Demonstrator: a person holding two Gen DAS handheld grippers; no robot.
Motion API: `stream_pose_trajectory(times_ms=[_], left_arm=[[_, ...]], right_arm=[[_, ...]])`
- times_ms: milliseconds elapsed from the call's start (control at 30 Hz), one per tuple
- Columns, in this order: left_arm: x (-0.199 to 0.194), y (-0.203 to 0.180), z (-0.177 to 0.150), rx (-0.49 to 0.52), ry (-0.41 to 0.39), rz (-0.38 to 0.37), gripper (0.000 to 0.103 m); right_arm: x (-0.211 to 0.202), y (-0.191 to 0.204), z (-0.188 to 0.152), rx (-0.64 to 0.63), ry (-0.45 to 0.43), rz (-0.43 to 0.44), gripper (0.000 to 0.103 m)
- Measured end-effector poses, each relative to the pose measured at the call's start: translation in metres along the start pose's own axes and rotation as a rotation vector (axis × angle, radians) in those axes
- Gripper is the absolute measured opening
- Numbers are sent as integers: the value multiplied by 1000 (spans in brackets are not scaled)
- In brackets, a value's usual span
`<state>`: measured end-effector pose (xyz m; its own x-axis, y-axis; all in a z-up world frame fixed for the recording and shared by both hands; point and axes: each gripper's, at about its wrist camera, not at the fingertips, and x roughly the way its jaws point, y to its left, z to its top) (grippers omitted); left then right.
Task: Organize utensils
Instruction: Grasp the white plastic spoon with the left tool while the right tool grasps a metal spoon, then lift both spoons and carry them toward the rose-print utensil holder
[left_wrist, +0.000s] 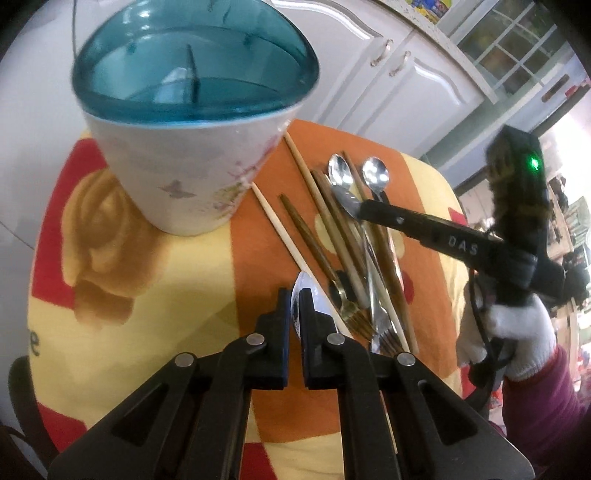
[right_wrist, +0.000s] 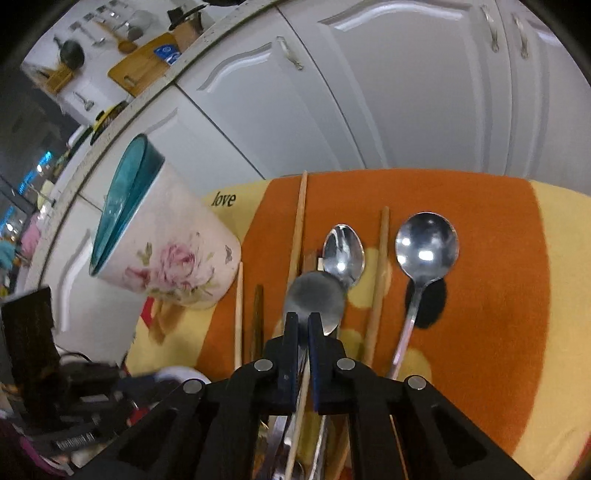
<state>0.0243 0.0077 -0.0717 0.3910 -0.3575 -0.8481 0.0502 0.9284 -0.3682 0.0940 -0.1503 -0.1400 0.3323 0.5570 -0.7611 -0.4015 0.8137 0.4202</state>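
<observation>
Left wrist view: the left gripper (left_wrist: 294, 306), black and angular with steel rivets, is clamped on the shiny bowl of a steel spoon (left_wrist: 303, 295) that stands edge-on between its pads. Far left stands the utensil holder (left_wrist: 184, 166), a tapered white ceramic-looking cup with faint floral print and a translucent teal insert divided inside. It sits on a soft fleecy cloth (left_wrist: 147, 258) in orange, yellow and red. To its right lies a loose heap of utensils: pale and dark wooden chopsticks (left_wrist: 332, 229), two polished spoons (left_wrist: 340, 170) and forks (left_wrist: 384, 328) nearer the camera. The right gripper (left_wrist: 360, 211) reaches in from the right, held by a white knit-gloved hand (left_wrist: 517, 332).

Right wrist view: the right gripper's pads are pressed onto a round, dull-grey spoon bowl (right_wrist: 316, 299). Beyond it on the orange cloth lie an oval spoon and a larger round spoon (right_wrist: 426, 243), with chopsticks between them. The holder stands far left.
</observation>
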Motion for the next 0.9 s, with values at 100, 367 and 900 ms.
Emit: stream_pose_trajectory(times_ms=[100,367,900], left_arm=[[-1,1,3,-2,-7,8,3],[1,-3,5,5,-15,14,3],[-5,-3,4,6,-22,24,3]], right_arm=[[-1,7,2,-42,-1,-95,26],[20,27,8,-161,66,-219,48],[-4,-34,10,66,31,-56,20]])
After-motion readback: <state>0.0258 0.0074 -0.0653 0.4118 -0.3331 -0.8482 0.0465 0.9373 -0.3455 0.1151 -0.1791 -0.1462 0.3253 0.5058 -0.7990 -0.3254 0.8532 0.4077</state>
